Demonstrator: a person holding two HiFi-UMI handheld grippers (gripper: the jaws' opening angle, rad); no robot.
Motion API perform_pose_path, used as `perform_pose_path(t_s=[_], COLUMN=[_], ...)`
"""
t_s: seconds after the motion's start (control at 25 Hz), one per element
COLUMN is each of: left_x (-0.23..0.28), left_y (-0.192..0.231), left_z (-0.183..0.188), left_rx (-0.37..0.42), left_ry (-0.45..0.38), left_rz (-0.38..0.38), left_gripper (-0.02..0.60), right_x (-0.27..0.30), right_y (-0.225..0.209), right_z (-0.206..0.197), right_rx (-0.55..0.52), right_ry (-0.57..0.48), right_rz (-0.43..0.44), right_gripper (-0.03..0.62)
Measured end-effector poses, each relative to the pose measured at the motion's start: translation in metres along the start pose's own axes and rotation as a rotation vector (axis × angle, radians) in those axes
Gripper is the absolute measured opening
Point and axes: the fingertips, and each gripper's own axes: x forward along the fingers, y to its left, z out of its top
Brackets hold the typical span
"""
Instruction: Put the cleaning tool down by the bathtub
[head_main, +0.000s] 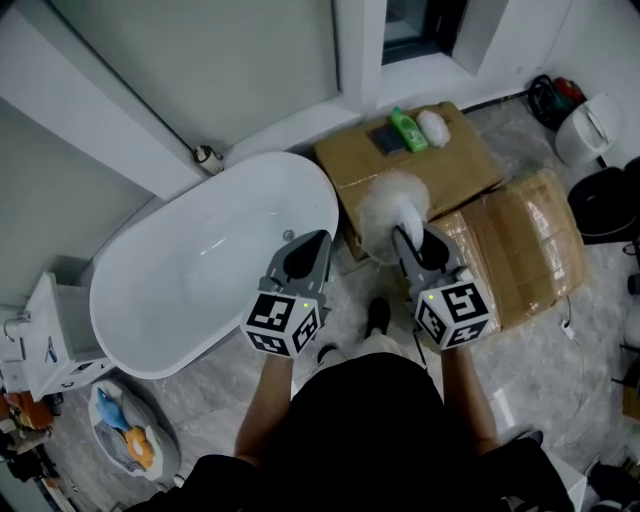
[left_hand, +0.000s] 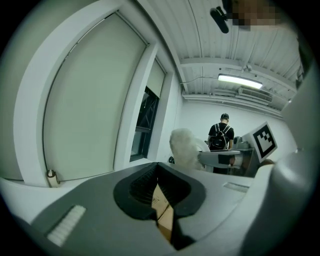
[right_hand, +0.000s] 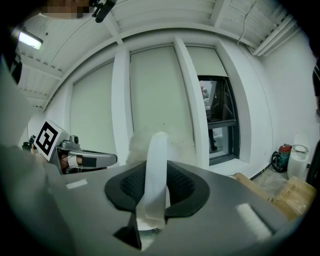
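Not yet put down. Cleaning tool (head_main: 396, 208) up in the air at the centre of the head view, clamped by its white handle in the right gripper (head_main: 413, 240); in the right gripper view, handle (right_hand: 156, 165) pinched between both dark pads, so that claw is closed on the tool. Left gripper (head_main: 305, 256) beside it at lower centre, over the bathtub's near rim; in its own view, jaws drawn together with nothing between them, only a sliver of cardboard visible beyond (left_hand: 159, 187). No part in the grip, by the look of it.

Bathtub (head_main: 210, 270) filling the centre-left of the frame, empty and white. Tool just right of the tub's right end, above the strip of grey floor (head_main: 350, 290) between the tub and the cardboard boxes (head_main: 520, 250). Right place roughly reached, then; remaining, as a judgement: lower the tool to the floor beside the tub, open the right claw, pull away.

Long axis along the right gripper's own jaws: in the head view, from the claw at lower right up and slightly left to the fluffy white head. Head end toward the top of the frame, away from the person; handle end toward the person. Seems tilted forward and somewhat up rather than lying flat, though exact slope hard to judge from above.
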Motion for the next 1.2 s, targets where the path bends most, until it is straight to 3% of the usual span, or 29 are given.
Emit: perform_pose_path(t_s=[0.36, 0.72, 1.2], left_x=[0.048, 0.061, 0.081], left_y=[0.006, 0.015, 0.037], left_z=[0.004, -0.009, -0.033], left_rx=[-0.026, -0.054, -0.098], left_ry=[-0.029, -0.008, 0.046], left_rz=[0.112, 0.200, 0.184], left_gripper=[-0.002, -0.002, -0.002], right_x=[0.031, 0.058, 0.100], right_y=[-0.058, -0.089, -0.098], right_z=[0.000, -0.032, -0.091], right_rx=[-0.027, 0.007, 0.002], right_ry=[0.029, 0.119, 0.277], right_rz=[0.096, 0.141, 0.143], right_gripper=[0.095, 0.095, 0.095])
